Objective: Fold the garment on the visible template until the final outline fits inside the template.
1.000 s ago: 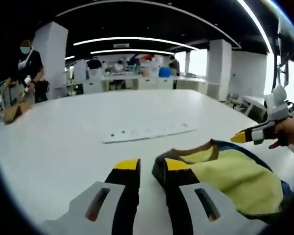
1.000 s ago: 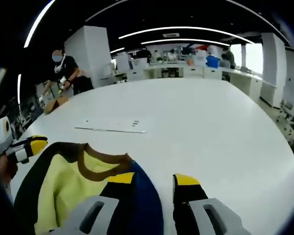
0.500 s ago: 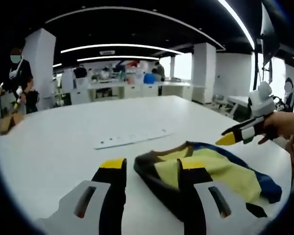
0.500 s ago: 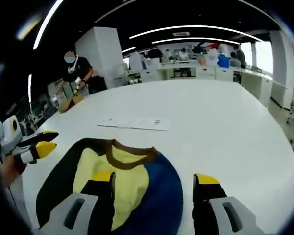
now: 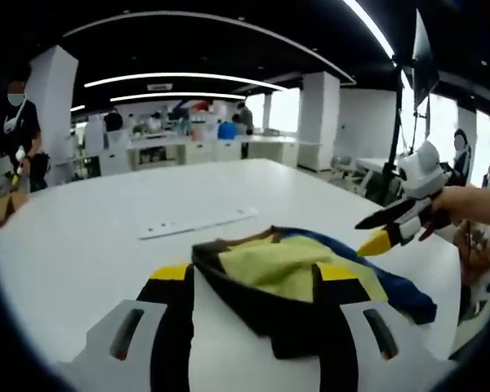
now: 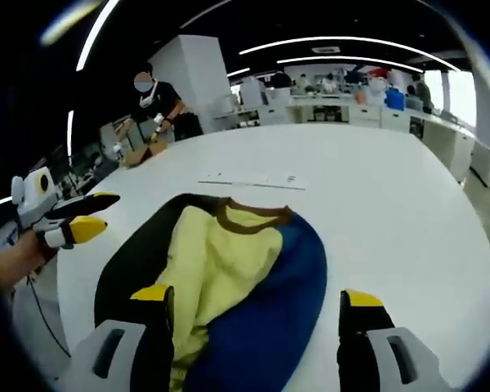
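A yellow, blue and black garment (image 5: 298,269) with a brown collar lies bunched on the white table (image 5: 73,237). My left gripper (image 5: 255,274) is open, its jaws wide apart on either side of the garment's near black edge. From the right a hand brings the right gripper (image 5: 374,232) in just above the blue edge. In the right gripper view the garment (image 6: 229,269) spreads ahead of my open right gripper (image 6: 256,296), jaws wide over the cloth. The left gripper (image 6: 94,214) shows at the left, beside the black side.
A flat white strip with dark marks (image 5: 198,222) lies on the table beyond the garment, also the strip (image 6: 253,180). A masked person in black (image 6: 159,102) works at the far table edge. Seated people (image 5: 461,151) and a stand are at the right.
Both pairs of jaws have spread much wider apart. Both cameras have pulled back, so more of the garment shows, lying lower and more spread on the table.
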{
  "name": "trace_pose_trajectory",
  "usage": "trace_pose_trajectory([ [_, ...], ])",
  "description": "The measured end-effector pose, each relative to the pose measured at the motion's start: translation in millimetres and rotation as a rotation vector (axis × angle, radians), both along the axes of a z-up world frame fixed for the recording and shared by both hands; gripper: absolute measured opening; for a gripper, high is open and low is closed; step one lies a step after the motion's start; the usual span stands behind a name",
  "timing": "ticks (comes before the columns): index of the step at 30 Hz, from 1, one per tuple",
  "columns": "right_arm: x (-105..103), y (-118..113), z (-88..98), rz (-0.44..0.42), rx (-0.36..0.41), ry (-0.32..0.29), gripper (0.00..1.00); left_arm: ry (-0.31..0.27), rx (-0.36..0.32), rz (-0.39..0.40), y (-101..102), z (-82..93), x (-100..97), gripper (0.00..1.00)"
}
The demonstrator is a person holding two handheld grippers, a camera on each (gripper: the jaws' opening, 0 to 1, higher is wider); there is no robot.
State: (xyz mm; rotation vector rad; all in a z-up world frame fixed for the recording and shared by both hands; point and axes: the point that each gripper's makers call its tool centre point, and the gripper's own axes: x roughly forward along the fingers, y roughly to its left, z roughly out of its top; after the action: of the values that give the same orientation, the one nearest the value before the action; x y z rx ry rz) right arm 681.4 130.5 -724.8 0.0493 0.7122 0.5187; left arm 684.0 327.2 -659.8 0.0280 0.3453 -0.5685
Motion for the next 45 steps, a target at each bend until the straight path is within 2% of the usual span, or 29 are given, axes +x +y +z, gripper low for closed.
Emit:
trace_pose_trajectory([
  [11,-61.4,-0.7,-1.2,0.082,0.013,0.014,0.8,0.021,0.002,-0.088,-26.2,-1.0,-51.8,0.57],
  [13,-70.5,0.6,0.6,0.093,0.024,0.011,0.79,0.031,0.015,-0.106,-31.4,-4.7,-60.0,0.57],
  [15,-78.4,2.0,3.4,0.107,0.022,-0.017,0.79,0.033,0.023,-0.13,-37.6,-7.7,-69.2,0.57],
  [17,-86.9,3.1,2.0,0.117,0.0,-0.036,0.79,0.041,0.02,-0.146,-43.5,-11.3,-78.2,0.56],
  [20,-101.9,10.1,1.4,0.133,0.028,-0.038,0.79,0.077,0.008,-0.168,-54.3,-21.5,-93.1,0.56],
  [22,-111.8,13.1,-0.7,0.146,0.022,-0.041,0.79,0.079,0.009,-0.171,-57.8,-25.2,-98.7,0.55],
  [24,-120.8,15.0,-4.9,0.162,0.012,-0.033,0.79,0.091,0.008,-0.17,-61.5,-32.3,-105.2,0.54],
  [27,-135.6,16.9,-14.4,0.158,0.036,0.004,0.79,0.123,0.026,-0.177,-65.9,-45.2,-113.6,0.53],
  [32,-150.0,16.4,-19.4,0.147,0.035,0.005,0.77,0.144,0.031,-0.168,-70.6,-56.1,-122.6,0.49],
  [40,-164.4,9.3,-29.2,0.141,-0.046,-0.023,0.63,0.162,0.054,-0.155,-79.2,-71.7,-132.2,0.42],
  [43,-168.0,8.4,-33.2,0.142,-0.068,-0.029,0.54,0.173,0.071,-0.146,-82.7,-79.2,-136.4,0.37],
  [45,-171.1,6.7,-39.6,0.135,-0.089,-0.024,0.48,0.189,0.058,-0.137,-85.6,-82.6,-138.5,0.33],
])
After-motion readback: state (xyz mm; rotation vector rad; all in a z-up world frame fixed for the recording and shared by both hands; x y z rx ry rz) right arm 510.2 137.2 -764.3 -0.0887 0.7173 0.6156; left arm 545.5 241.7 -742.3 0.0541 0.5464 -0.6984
